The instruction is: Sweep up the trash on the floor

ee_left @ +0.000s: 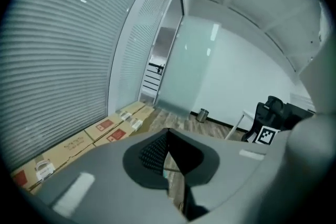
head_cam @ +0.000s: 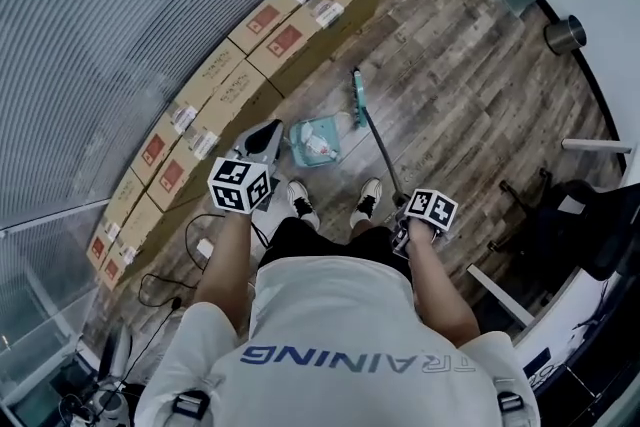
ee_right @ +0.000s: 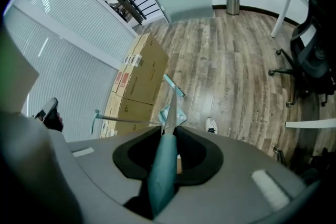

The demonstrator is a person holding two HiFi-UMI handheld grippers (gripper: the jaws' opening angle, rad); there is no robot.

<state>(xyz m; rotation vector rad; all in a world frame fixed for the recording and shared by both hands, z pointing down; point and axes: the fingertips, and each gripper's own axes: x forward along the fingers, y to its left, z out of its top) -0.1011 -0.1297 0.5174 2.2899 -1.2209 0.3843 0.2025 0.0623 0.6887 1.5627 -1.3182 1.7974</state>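
Note:
A teal dustpan (head_cam: 315,141) with pale trash in it lies on the wood floor just ahead of the person's shoes (head_cam: 301,201). In the right gripper view a thin handle (ee_right: 126,121) with a teal end reaches left from the dustpan (ee_right: 171,113). The broom's long handle (head_cam: 380,145) slants up to its teal head (head_cam: 356,93). My right gripper (head_cam: 402,215) is shut on that handle; its teal grip (ee_right: 161,176) sits clamped between the jaws (ee_right: 168,131). Raised beside the dustpan, my left gripper (head_cam: 268,133) is shut with nothing in it (ee_left: 168,136).
Several cardboard boxes (head_cam: 250,45) line the wall of blinds at the left. A metal bin (head_cam: 565,33) stands at the far right wall. A black office chair (head_cam: 590,225) and white table legs (head_cam: 595,145) crowd the right side. Cables (head_cam: 160,290) trail on the floor behind the left foot.

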